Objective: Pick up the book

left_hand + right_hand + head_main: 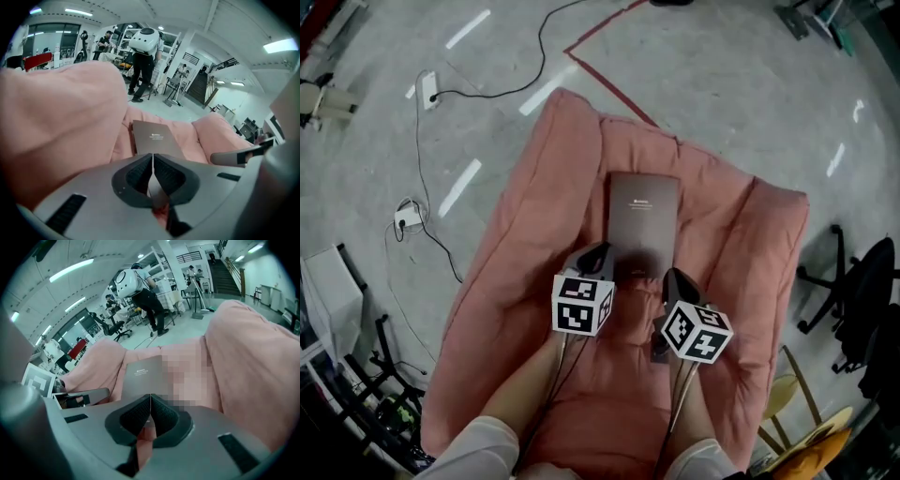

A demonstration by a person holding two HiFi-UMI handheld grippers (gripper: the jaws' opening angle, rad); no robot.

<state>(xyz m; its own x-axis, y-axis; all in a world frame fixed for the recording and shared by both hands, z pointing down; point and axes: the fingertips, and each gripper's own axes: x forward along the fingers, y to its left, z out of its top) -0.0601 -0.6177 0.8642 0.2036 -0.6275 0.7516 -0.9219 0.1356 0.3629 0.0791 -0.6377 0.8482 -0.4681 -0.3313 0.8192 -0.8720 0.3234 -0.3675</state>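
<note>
A dark brown book [643, 221] lies flat in the hollow of a pink cushion [534, 234], with small pale print on its cover. My left gripper [598, 255] hovers over the book's near left corner, jaws shut and empty. My right gripper [674, 279] hangs just off the book's near right corner, also shut with nothing in it. In the left gripper view the book [152, 138] lies straight ahead beyond the left gripper's closed tips [152, 155]. From the right gripper view the book [142, 375] sits just past the right gripper's closed tips [150, 397].
The cushion's raised sides [769, 244] flank the book. Cables [422, 178] and a power strip [428, 90] lie on the concrete floor to the left. Office chairs [862, 291] stand at the right. A person with a white backpack [143, 51] stands far off.
</note>
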